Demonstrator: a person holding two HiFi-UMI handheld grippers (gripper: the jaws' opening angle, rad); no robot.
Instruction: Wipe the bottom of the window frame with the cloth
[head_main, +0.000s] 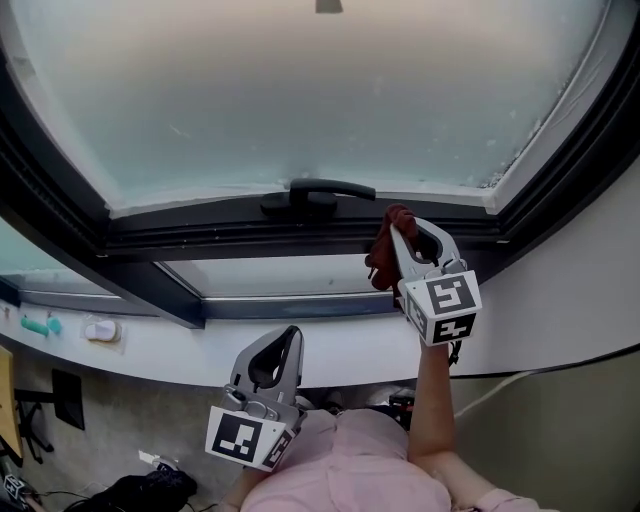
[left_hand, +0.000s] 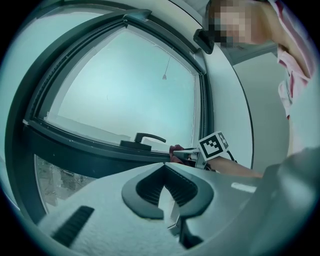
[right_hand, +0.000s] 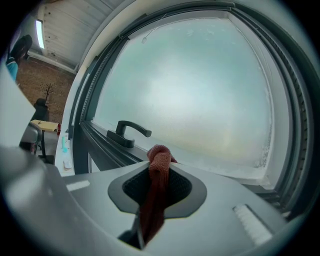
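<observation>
Red cloth (head_main: 384, 257) in right gripper (head_main: 397, 228) jaws

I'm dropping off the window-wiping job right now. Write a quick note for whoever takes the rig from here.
Right gripper: shut on the red cloth, raised to the bottom window frame just right of the handle. Whether the cloth touches the frame cannot be told.
Left gripper: shut, empty, held low and away from the window.
Done: cloth in grip and at the frame; no wiped stretch can be made out.
Left: wipe along the whole bottom frame.
</observation>
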